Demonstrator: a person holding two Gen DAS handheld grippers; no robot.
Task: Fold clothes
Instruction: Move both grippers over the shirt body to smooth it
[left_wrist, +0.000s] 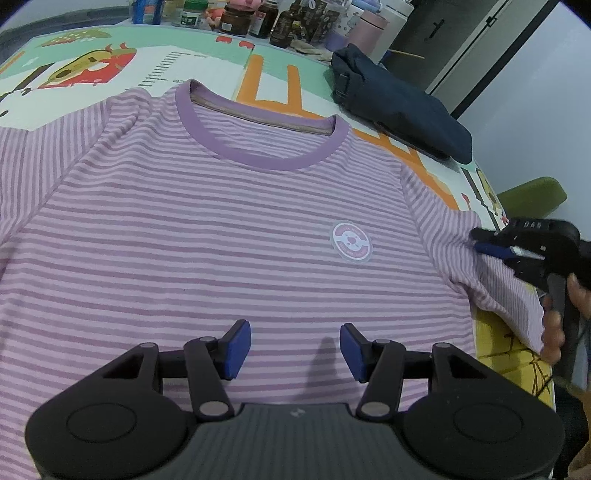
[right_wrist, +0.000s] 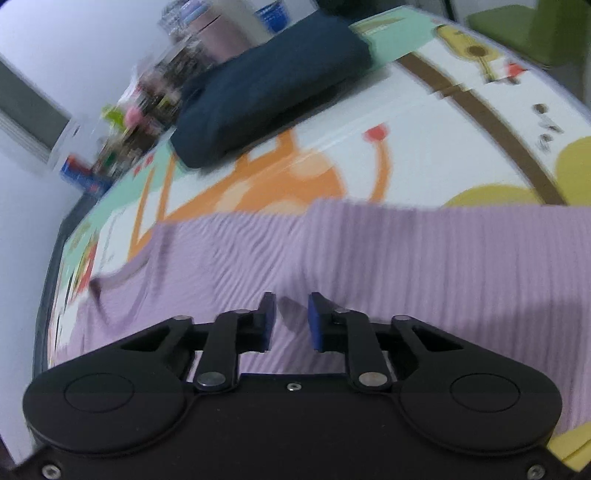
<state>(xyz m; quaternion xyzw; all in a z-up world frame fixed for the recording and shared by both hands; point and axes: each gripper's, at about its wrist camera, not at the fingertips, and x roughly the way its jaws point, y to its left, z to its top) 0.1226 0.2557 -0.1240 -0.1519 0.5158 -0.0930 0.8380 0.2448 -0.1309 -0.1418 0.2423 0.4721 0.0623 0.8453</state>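
Note:
A purple-and-pink striped T-shirt lies flat, front up, on a cartoon-printed mat, its collar toward the far side and a round badge on its chest. My left gripper hovers open over the shirt's lower chest, with nothing between its blue pads. My right gripper is at the shirt's right sleeve, held by a hand. In the blurred right wrist view the right gripper shows a narrow gap between its pads just above the striped fabric, and nothing is visibly pinched.
A folded dark navy garment lies on the mat beyond the shirt's right shoulder. Several bottles and jars line the table's far edge. A green chair stands past the right edge.

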